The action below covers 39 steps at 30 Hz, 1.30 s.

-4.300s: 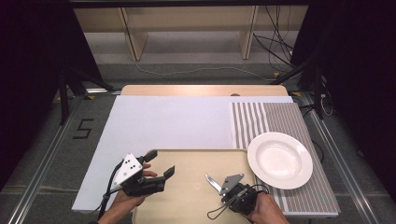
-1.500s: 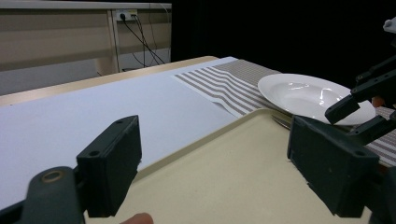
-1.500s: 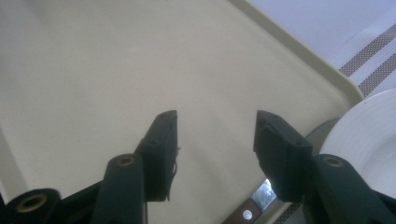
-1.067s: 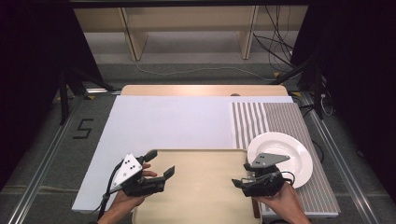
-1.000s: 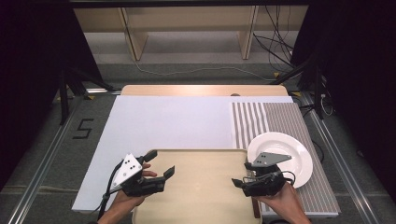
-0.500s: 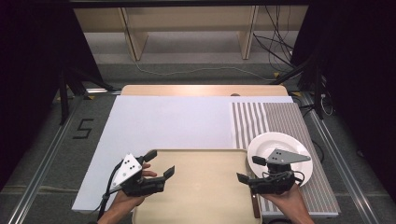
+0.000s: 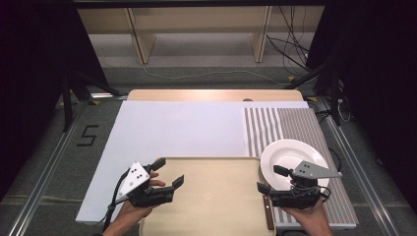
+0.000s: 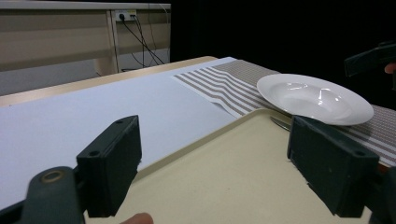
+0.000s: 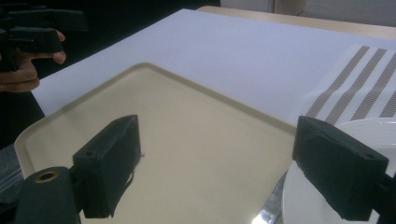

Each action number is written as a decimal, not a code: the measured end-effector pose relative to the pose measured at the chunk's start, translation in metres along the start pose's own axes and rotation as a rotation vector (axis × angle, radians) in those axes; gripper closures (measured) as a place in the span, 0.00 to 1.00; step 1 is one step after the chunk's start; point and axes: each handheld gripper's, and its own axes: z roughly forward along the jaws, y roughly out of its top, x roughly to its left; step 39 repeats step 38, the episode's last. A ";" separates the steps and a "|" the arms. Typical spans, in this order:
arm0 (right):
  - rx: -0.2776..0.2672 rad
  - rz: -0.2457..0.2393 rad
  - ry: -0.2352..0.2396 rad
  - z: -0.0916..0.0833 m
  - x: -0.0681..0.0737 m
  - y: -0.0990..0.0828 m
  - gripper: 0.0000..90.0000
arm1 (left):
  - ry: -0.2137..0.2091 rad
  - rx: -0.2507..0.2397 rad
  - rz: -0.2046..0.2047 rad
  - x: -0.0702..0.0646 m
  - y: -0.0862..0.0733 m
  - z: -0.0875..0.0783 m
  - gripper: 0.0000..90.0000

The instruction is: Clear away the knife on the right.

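Lifting the right tongs (image 7: 265, 180) clear looks like the step: their jaws have just been opening, empty, with the knife (image 7: 268, 215) lying just below them between tray (image 7: 216, 206) and plate (image 7: 290, 152). Left tongs (image 7: 168, 173) gape empty over the tray's other edge.

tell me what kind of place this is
Probably a lab set up for recording table-setting tasks: a mock place setting of beige tray, white plate and striped placemat, with loose cables on the floor and dark curtains around.
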 end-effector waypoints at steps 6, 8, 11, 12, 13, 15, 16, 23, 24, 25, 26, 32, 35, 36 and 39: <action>-0.020 0.014 -0.019 -0.008 -0.002 -0.003 0.18 | -0.001 0.001 0.000 0.000 0.000 0.000 0.19; -0.031 0.017 -0.023 -0.011 -0.003 -0.004 0.18 | 0.000 0.001 0.000 0.000 0.000 0.000 0.19; -0.041 0.017 -0.031 -0.015 -0.002 -0.005 0.18 | -0.001 0.000 0.000 0.000 0.000 0.000 0.19; -0.045 0.015 -0.033 -0.015 -0.002 -0.005 0.18 | -0.001 0.000 0.000 0.000 0.000 0.000 0.19; -0.049 0.009 -0.036 -0.016 -0.003 -0.005 0.18 | 0.000 0.000 0.000 0.000 0.000 0.000 0.19; -0.059 0.011 -0.038 -0.017 -0.003 -0.004 0.18 | 0.000 0.002 0.003 0.000 0.000 0.000 0.19; -0.061 0.013 -0.040 -0.018 -0.003 -0.004 0.18 | -0.001 0.001 0.003 0.000 0.000 0.000 0.19; -0.059 0.003 -0.044 -0.017 -0.003 -0.003 0.18 | -0.001 0.003 0.002 0.000 -0.001 0.000 0.19; -0.059 0.002 -0.044 -0.017 -0.002 -0.003 0.18 | -0.001 0.003 0.002 0.000 -0.001 0.000 0.19; -0.061 0.001 -0.044 -0.017 -0.002 -0.003 0.18 | -0.001 0.003 0.002 0.000 -0.001 0.000 0.19; -0.062 0.001 -0.044 -0.017 -0.002 -0.003 0.18 | -0.001 0.003 0.002 0.000 -0.001 0.000 0.19; -0.059 -0.002 -0.044 -0.016 -0.003 -0.003 0.18 | -0.001 0.004 0.002 0.000 -0.001 0.000 0.19; -0.055 -0.006 -0.047 -0.015 -0.002 -0.003 0.18 | 0.000 0.004 0.002 0.000 -0.001 0.000 0.19; -0.055 -0.008 -0.045 -0.015 -0.002 -0.003 0.18 | 0.000 0.004 0.002 0.000 -0.001 0.000 0.19; -0.053 -0.009 -0.046 -0.015 -0.002 -0.003 0.18 | 0.000 0.002 0.000 0.000 -0.001 0.000 0.19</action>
